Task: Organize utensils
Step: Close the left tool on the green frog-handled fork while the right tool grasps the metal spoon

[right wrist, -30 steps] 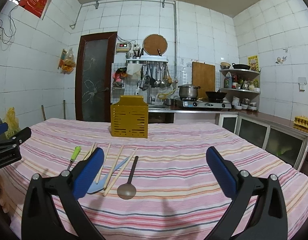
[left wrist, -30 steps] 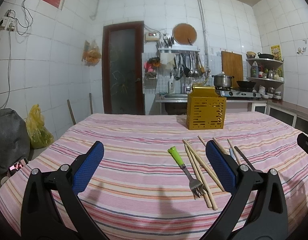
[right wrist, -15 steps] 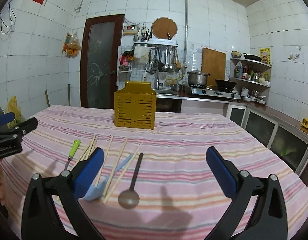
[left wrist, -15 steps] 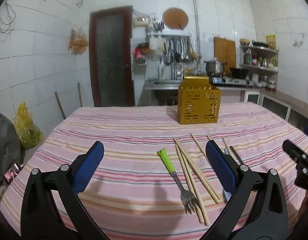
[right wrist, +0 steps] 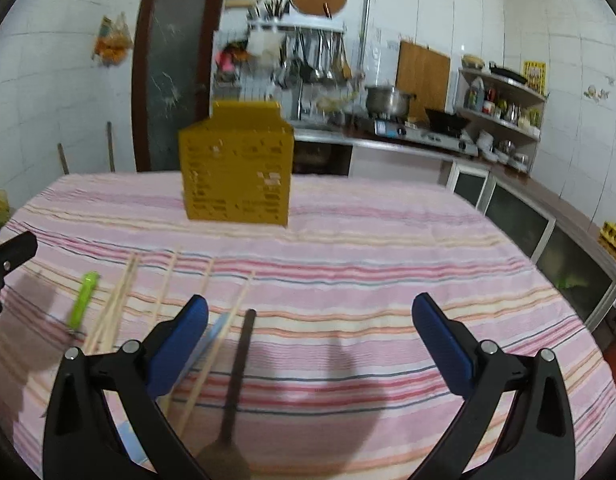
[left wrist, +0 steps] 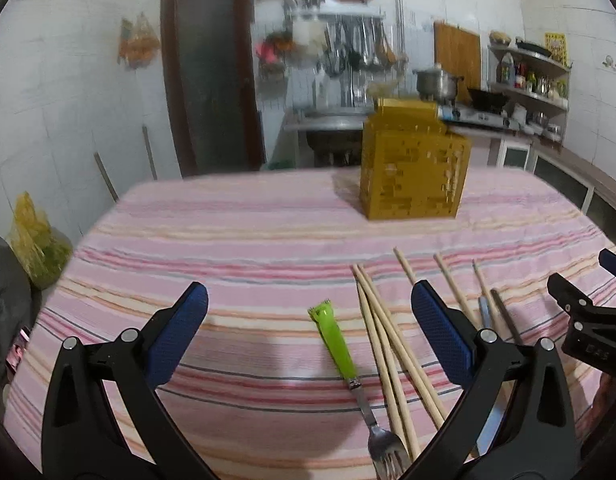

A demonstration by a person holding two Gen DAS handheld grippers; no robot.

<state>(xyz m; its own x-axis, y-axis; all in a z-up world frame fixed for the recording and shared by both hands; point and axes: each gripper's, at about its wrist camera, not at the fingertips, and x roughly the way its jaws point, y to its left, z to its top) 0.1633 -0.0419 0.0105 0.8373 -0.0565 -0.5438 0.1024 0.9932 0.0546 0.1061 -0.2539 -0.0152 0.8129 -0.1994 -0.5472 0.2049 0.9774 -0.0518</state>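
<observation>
while both grippers hover low over the striped tablecloth (left wrist: 236, 240), each stands with its jaws spread wide and nothing between the blue pads. from the left wrist view, the left gripper (left wrist: 308, 332) frames a green-handled fork (left wrist: 344, 360) that lies on the cloth, handle toward 11 o'clock and tines toward 5 o'clock at the bottom edge. just beside the fork at 3 o'clock lies a loose bunch of wooden chopsticks (left wrist: 392, 348), crossing one another, with more single sticks fanned further toward 2 o'clock behind the right pad. the yellow slotted utensil holder (left wrist: 412, 176) stands upright at 1 o'clock, well apart from the cutlery, near the far edge of the table. from the right wrist view, the right gripper (right wrist: 310, 340) has a dark-handled spoon (right wrist: 236, 376) near its left pad, bowl at the bottom edge, handle pointing to 12 o'clock. a pale blue utensil (right wrist: 212, 340) lies just beside it among chopsticks, partly hidden by the pad, so its kind cannot be told.
</observation>
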